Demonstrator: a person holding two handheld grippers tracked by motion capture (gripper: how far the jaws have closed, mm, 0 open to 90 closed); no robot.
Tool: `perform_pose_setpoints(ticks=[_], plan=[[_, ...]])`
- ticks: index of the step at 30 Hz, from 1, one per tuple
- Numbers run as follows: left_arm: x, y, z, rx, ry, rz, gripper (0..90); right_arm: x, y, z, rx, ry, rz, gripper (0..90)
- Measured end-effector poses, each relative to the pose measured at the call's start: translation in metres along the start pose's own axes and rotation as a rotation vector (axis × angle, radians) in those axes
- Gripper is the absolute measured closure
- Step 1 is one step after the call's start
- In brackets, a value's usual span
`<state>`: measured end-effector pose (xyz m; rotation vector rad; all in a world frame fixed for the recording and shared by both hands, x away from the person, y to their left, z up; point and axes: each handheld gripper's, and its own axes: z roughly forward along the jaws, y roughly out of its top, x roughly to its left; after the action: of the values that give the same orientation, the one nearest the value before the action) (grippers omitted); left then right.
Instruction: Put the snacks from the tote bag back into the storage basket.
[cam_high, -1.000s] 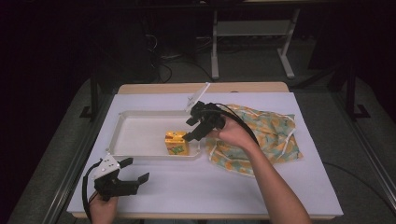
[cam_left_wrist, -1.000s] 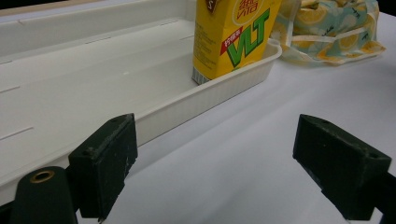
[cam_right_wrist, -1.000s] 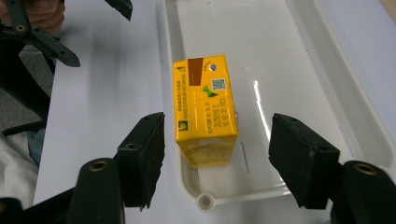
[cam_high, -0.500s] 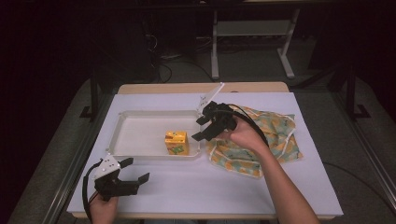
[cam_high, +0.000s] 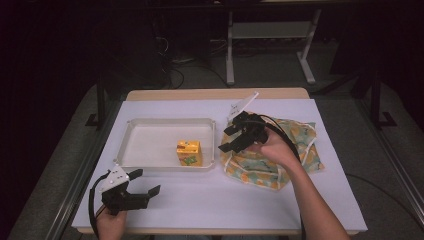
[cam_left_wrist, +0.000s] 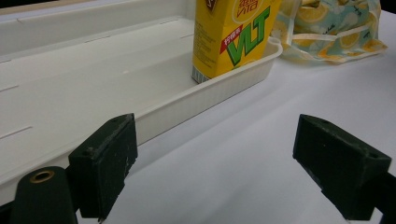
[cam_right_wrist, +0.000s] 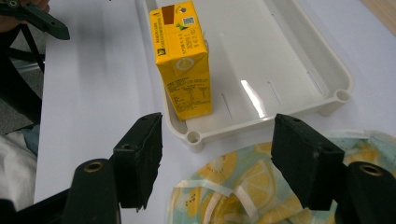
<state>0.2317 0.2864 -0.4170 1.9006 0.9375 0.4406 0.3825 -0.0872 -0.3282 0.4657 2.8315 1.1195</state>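
A yellow drink carton (cam_high: 189, 152) (cam_left_wrist: 233, 35) (cam_right_wrist: 183, 60) stands upright in the near right corner of a white tray (cam_high: 150, 142) (cam_left_wrist: 70, 93) (cam_right_wrist: 299, 56). My right gripper (cam_high: 231, 139) (cam_right_wrist: 217, 165) hovers open just right of the tray, above the left edge of a lemon-print cloth bag (cam_high: 280, 155) (cam_right_wrist: 243, 191) (cam_left_wrist: 327, 28), with nothing between its fingers. My left gripper (cam_high: 145, 184) (cam_left_wrist: 215, 172) rests open near the table's front left, pointing at the tray's near wall.
A white sheet (cam_high: 225, 200) covers the table, with bare room in front of the tray and bag. Beyond the far edge, a metal stand (cam_high: 270, 45) and cables lie on the dark floor.
My right gripper let go of the carton, opened, and drew back to the right over the bag. The carton stays standing in the tray. The left gripper has not moved.
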Motion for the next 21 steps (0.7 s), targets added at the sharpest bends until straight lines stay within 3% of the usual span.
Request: perform_pose_setpoints(ticks=[21], plan=[[-0.001, 0.000, 0.002, 0.003, 0.000, 0.001, 13.4, 0.005, -0.042, -0.021, -0.027, -0.035, 0.070, 32.5]])
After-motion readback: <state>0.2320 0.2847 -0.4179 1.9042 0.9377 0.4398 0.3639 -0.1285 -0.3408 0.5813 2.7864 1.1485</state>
